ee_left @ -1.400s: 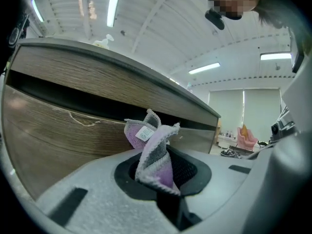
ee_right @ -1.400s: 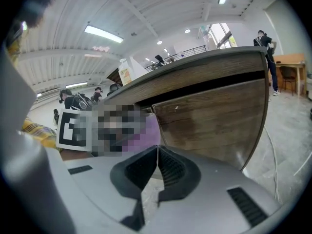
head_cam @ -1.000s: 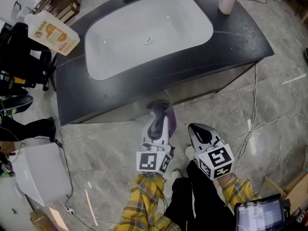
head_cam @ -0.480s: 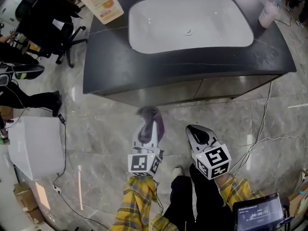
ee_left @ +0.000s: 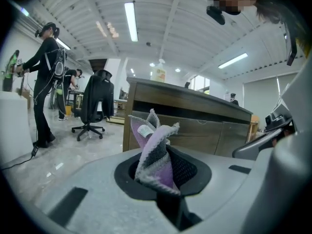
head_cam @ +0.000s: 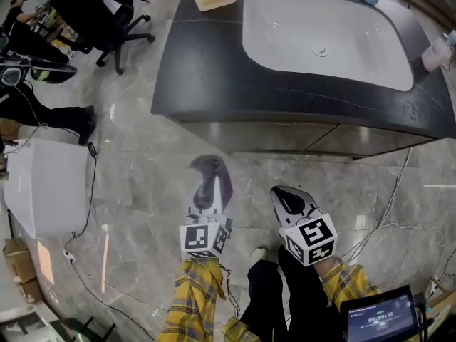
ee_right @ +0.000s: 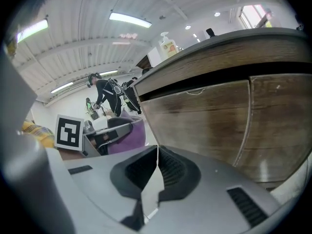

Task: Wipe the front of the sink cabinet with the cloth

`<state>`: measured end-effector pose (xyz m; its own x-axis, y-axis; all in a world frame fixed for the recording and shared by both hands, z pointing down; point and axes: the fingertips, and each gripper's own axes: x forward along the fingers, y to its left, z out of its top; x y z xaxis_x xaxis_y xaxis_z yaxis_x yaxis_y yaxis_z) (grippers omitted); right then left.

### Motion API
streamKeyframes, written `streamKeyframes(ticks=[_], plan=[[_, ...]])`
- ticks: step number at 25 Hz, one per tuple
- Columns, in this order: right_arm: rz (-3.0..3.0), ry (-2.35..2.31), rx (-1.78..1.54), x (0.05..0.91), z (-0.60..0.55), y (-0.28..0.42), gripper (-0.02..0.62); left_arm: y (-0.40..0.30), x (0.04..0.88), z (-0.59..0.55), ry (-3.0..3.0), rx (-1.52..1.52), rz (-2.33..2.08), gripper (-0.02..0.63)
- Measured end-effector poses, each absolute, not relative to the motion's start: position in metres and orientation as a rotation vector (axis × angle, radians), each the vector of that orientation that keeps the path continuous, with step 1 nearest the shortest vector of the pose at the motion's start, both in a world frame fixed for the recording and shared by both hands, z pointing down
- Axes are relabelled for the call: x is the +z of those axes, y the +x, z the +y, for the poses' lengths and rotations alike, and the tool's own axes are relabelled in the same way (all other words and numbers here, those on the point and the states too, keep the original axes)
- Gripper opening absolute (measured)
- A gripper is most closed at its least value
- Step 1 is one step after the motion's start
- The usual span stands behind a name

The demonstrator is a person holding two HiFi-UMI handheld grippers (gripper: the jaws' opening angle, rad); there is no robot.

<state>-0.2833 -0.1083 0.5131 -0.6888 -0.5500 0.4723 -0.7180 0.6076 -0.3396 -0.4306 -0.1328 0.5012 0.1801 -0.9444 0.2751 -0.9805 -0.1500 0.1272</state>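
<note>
The left gripper (head_cam: pixel 207 185) clamped the bunched purple-and-grey cloth (ee_left: pixel 155 152), held near but short of the brown wooden sink-cabinet front (head_cam: pixel 285 138) (seemingly poised to wipe), while the right gripper (head_cam: pixel 288 195) hung alongside, closed on nothing.

Grey marble floor (head_cam: pixel 146 191) under the sink cabinet (head_cam: pixel 285 137), a white box (head_cam: pixel 43 187), an office chair (head_cam: pixel 100 9), loose cables (head_cam: pixel 92 191).

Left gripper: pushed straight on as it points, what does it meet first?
Probably the sink cabinet front, near its left end, with the held cloth touching first; depth is hard to judge.
</note>
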Motion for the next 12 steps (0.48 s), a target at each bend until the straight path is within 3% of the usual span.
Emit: streamKeyframes(ticks=[12], plan=[[-2.554,0.978,0.684,0.530,-0.133,-0.289,0.006,-0.458,0.529,-0.188,2.143,0.102,-1.930,0.049]])
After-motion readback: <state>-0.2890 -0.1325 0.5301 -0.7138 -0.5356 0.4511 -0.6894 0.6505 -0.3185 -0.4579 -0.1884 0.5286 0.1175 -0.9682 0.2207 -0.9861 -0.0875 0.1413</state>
